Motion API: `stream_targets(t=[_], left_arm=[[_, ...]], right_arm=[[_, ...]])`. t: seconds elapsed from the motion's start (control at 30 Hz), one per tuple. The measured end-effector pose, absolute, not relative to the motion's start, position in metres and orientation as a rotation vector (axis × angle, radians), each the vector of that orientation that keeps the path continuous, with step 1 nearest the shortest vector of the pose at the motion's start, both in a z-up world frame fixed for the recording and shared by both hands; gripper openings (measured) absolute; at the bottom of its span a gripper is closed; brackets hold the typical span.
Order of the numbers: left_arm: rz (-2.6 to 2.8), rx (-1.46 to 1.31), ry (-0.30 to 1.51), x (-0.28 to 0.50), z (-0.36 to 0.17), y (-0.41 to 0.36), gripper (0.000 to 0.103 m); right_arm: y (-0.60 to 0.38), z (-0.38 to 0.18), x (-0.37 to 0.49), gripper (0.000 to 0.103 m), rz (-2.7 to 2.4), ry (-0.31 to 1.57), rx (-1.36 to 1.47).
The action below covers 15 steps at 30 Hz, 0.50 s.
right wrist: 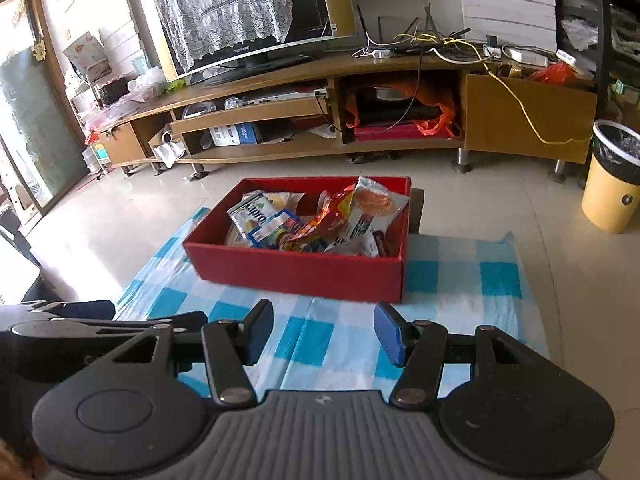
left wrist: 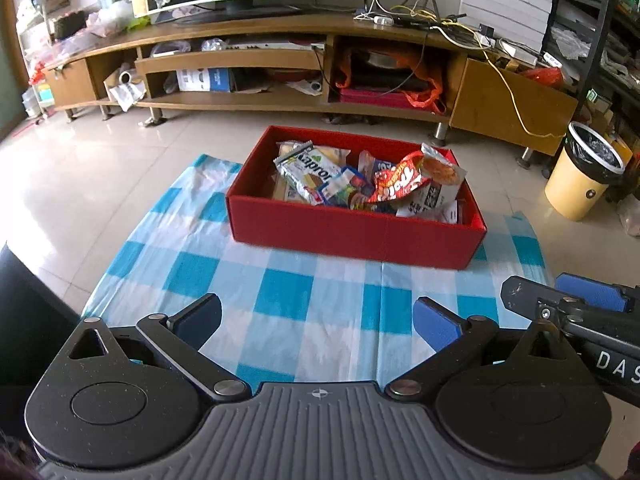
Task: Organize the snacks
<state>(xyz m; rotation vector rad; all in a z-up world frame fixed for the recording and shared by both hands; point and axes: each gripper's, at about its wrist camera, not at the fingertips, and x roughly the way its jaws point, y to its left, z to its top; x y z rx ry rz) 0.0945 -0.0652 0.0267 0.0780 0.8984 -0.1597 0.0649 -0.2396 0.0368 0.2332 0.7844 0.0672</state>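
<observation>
The right tongs hang over a blue-and-white checked cloth spread on the tiled floor, their blue pads apart with nothing between them. Ahead on the cloth sits a red box heaped with snack packets. The left tongs reach in at the left edge. Behind stand a long wooden TV stand, a television draped in lace, and a yellow bin at the right

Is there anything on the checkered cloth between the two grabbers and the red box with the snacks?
Nothing visible. Only bare blue-and-white cloth lies between the left gripper, the right gripper and the red box. Both grippers are open and empty, and the snack packets are already inside it.
</observation>
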Motion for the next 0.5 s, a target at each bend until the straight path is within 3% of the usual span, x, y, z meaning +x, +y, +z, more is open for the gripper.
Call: stream_targets(t=[0.5], left_arm=[[-0.137, 0.128, 0.908, 0.067, 0.024, -0.058, 0.103]], right_arm=[[-0.229, 0.030, 0.040, 0.054, 0.088, 0.802, 0.221]])
